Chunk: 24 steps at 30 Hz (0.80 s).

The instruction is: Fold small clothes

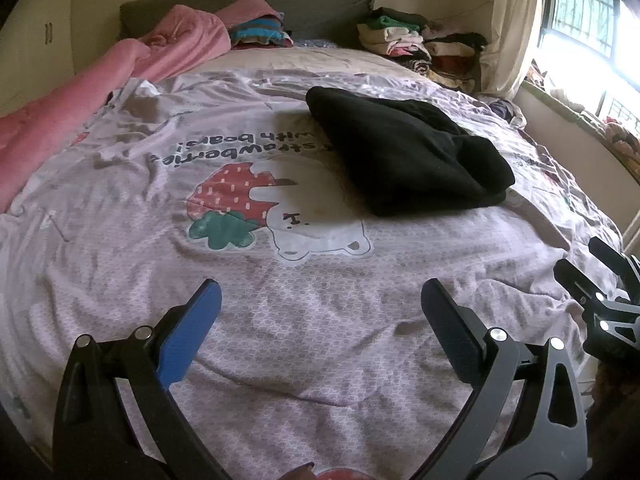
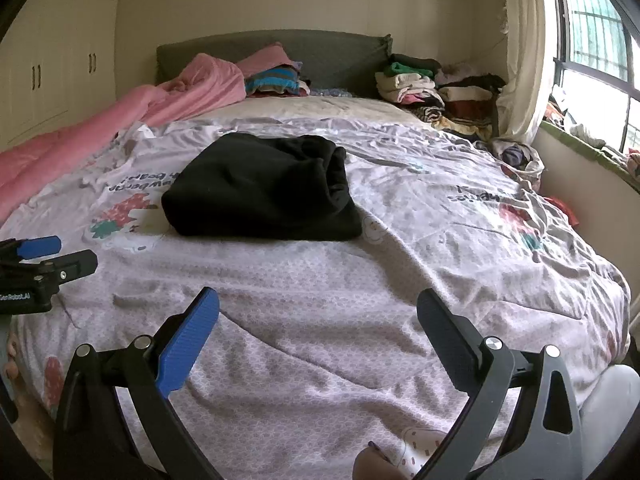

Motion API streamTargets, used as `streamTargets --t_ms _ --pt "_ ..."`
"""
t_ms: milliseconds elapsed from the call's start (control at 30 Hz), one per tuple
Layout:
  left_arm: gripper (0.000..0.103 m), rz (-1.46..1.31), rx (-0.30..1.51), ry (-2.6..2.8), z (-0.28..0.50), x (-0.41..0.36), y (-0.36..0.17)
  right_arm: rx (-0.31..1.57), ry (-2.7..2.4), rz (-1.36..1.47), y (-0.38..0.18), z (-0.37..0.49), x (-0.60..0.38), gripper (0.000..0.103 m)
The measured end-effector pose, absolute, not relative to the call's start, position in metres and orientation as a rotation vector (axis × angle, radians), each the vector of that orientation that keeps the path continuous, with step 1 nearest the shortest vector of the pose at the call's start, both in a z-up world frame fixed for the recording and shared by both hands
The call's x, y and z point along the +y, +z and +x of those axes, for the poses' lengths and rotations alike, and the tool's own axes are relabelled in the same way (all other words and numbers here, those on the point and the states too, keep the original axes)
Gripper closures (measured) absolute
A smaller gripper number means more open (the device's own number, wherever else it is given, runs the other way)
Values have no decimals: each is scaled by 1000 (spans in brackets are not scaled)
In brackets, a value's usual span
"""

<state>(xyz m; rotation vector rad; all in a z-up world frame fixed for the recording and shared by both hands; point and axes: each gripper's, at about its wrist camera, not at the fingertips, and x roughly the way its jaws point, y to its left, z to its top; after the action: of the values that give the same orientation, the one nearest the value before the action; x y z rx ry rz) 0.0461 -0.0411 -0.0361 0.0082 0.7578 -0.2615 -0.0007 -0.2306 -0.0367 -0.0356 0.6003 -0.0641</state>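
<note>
Bedspread (image 1: 280,320) lies under 2 grippers, both with fingers spread and empty: left gripper (image 1: 320,304), right gripper (image 2: 318,310). Ahead, well apart, the black garment (image 2: 264,188) sits bundled, seemingly nearer the right.

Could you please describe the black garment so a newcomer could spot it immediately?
Start at the bed's pale strawberry-print cover. The black garment lies folded mid-bed, partly over a printed bear. It is the only dark item lying alone, apart from the clothes pile by the headboard.
</note>
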Motion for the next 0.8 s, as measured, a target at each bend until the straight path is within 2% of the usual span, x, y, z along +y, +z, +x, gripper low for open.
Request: streamTargets --t_ms 800 --pt "9 19 764 -234 48 -39 -37 601 -61 -36 -36 -1 -231 4"
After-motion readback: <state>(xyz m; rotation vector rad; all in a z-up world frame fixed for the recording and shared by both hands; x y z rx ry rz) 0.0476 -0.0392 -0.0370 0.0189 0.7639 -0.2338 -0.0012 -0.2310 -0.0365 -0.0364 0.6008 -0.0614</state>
